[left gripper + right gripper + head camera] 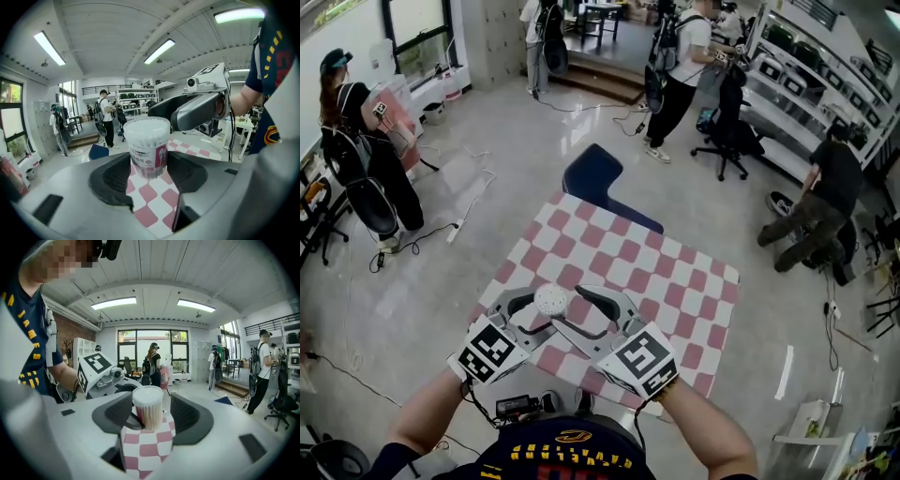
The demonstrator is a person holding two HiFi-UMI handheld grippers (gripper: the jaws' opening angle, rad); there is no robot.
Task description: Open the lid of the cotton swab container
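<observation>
A clear cotton swab container (551,300) with a white lid stands near the front edge of the pink-and-white checked table (675,291). My left gripper (542,312) comes in from the left, and its jaws press on the container's body (147,150) from both sides. My right gripper (570,311) comes in from the right with its jaws wide apart. In the right gripper view the container (148,408) stands between the fingertips with a small gap on its right side. The lid sits closed on top.
A dark blue chair (595,178) is tucked against the table's far edge. Several people stand or crouch around the room. A black office chair (727,131) and shelves (811,84) are at the back right, and cables run across the floor (441,234).
</observation>
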